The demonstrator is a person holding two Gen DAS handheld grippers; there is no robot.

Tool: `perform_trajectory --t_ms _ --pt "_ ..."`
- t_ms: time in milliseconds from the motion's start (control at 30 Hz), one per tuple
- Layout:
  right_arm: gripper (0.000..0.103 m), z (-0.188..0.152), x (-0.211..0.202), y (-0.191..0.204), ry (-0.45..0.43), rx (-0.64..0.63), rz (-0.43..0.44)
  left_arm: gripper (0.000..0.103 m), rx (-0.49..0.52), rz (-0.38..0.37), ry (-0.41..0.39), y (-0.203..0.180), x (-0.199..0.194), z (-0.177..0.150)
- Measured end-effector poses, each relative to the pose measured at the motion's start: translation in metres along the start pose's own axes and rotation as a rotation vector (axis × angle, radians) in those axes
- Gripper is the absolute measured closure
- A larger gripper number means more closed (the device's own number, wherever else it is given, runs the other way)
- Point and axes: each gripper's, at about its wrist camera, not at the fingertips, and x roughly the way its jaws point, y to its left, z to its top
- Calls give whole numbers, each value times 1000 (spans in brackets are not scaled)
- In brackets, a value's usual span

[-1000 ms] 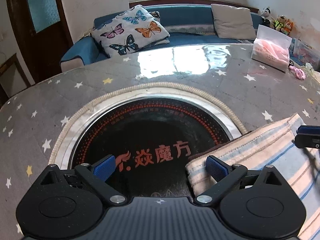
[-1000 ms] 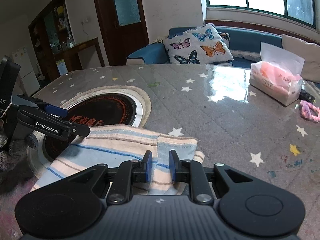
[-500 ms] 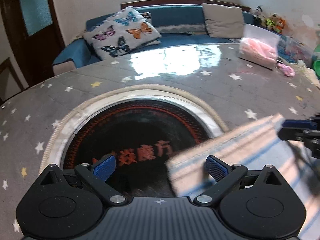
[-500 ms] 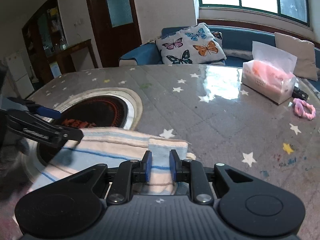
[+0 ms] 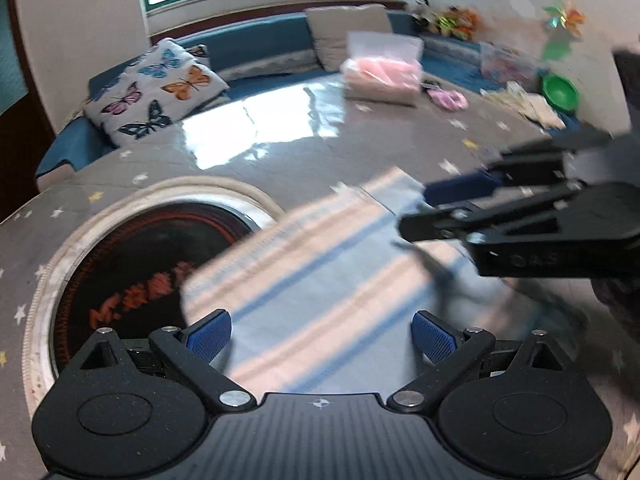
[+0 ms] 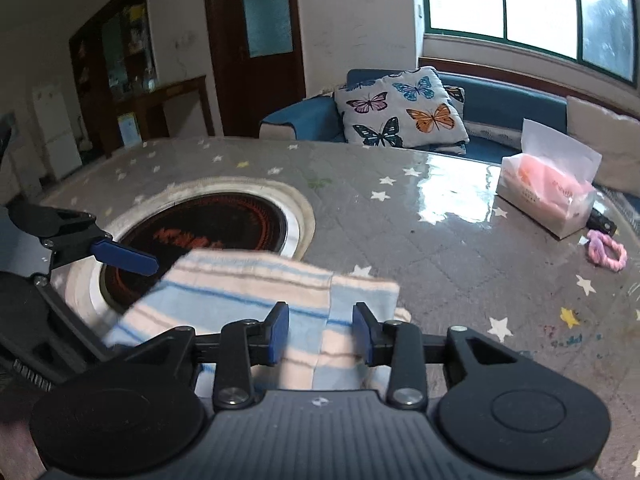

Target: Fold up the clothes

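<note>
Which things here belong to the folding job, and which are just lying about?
Job: striped cloth, left gripper, right gripper.
Lying about: tissue pack, pink hair tie, butterfly cushion, green bowl.

Soft woven cloth [image 6: 256, 300] lay between the claw's matt black plastic; beyond it the table [image 6: 420, 240] shone glossy.

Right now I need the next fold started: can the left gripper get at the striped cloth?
Probably yes: the left gripper is open with the striped cloth lying between its fingers, nothing in between.
</note>
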Motion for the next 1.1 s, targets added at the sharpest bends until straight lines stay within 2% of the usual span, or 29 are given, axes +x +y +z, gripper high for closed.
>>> perform_trajectory --t_ms 267,567,733,900,1100 --pt "54 -10 -5 15 16 -71 -1 4 11 -4 2 -7 -8 -14" --pt "49 -32 -23 27 46 -106 4 3 5 -14 10 -6 -25 -34" --pt "46 -51 -41 37 45 -124 -27 3 0 -21 28 -5 -30 -48" --pt "44 -68 -60 37 43 -72 -40 2 -25 -26 35 0 -36 -58" --pt "44 -80 -73 29 73 25 -16 2 -58 -22 21 11 -46 -59"
